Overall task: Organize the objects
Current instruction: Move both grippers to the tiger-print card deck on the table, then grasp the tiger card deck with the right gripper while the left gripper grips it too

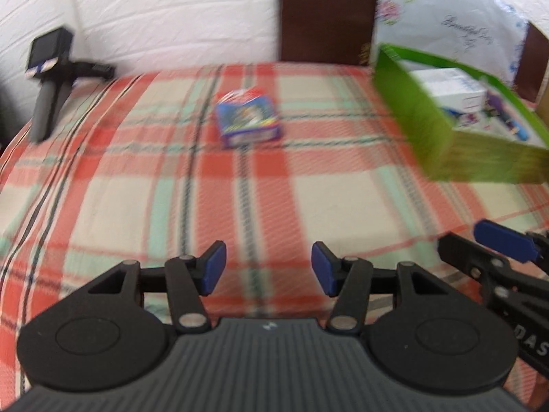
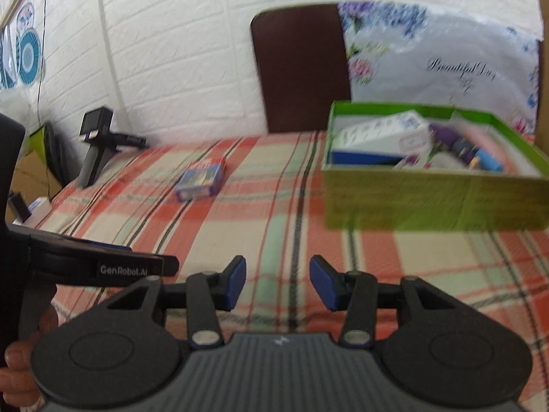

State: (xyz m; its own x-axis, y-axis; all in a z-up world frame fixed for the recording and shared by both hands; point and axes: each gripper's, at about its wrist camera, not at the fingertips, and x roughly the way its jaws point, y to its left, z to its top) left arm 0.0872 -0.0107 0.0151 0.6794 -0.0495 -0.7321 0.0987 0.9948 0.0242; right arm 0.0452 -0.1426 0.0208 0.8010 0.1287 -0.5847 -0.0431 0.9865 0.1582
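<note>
You are between picks; both the left tongs and right tongs are spread and empty; next, reach the small blue box and carry it to the green box.

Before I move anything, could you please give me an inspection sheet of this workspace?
Surface: plaid cloth, flat.
Job's things: small blue box lying alone on the cloth; green box open, right of it, already holding a white carton and small items.
Clutter: black stand at the far left edge.
Tongs: left tongs open, empty; right tongs open, empty.
Cables: thin cord down the wall.
Surroundings: white brick wall, brown chair back, floral cloth.
</note>
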